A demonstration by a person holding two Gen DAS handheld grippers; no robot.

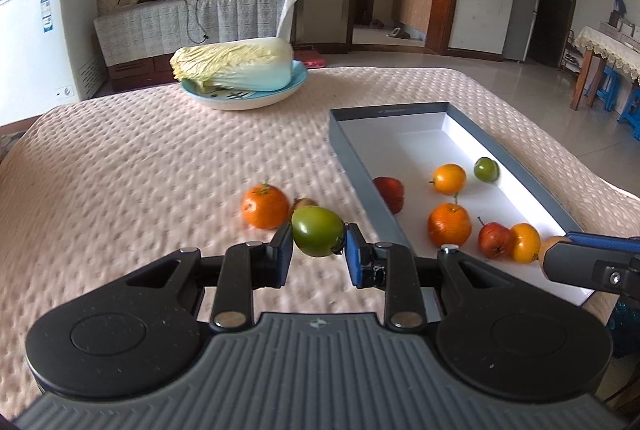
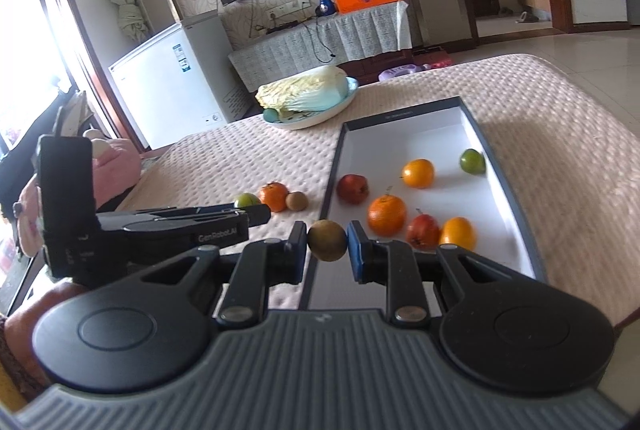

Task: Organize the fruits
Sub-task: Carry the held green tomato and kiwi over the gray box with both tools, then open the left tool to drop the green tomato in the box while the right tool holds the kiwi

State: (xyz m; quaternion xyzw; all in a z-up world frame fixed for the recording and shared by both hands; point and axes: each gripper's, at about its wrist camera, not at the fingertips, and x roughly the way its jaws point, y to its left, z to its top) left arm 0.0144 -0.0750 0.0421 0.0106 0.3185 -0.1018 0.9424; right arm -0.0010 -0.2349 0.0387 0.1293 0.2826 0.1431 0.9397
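My left gripper (image 1: 318, 244) is shut on a green fruit (image 1: 317, 236), held above the pink quilted table. An orange tangerine (image 1: 265, 206) and a small brown fruit (image 1: 303, 204) lie on the table just beyond it. My right gripper (image 2: 327, 244) is shut on a brown fruit (image 2: 327, 240), held over the near left rim of the grey box (image 2: 404, 116). The box (image 1: 384, 110) holds several fruits: oranges, red ones and a green one (image 2: 472, 161). The left gripper shows in the right wrist view (image 2: 256, 212), beside the tangerine (image 2: 273, 196).
A plate (image 1: 244, 98) with a napa cabbage (image 1: 232, 64) stands at the table's far side. A white freezer (image 2: 176, 82) and a cloth-covered TV bench (image 1: 192, 22) stand beyond the table. The table edge drops off to the right of the box.
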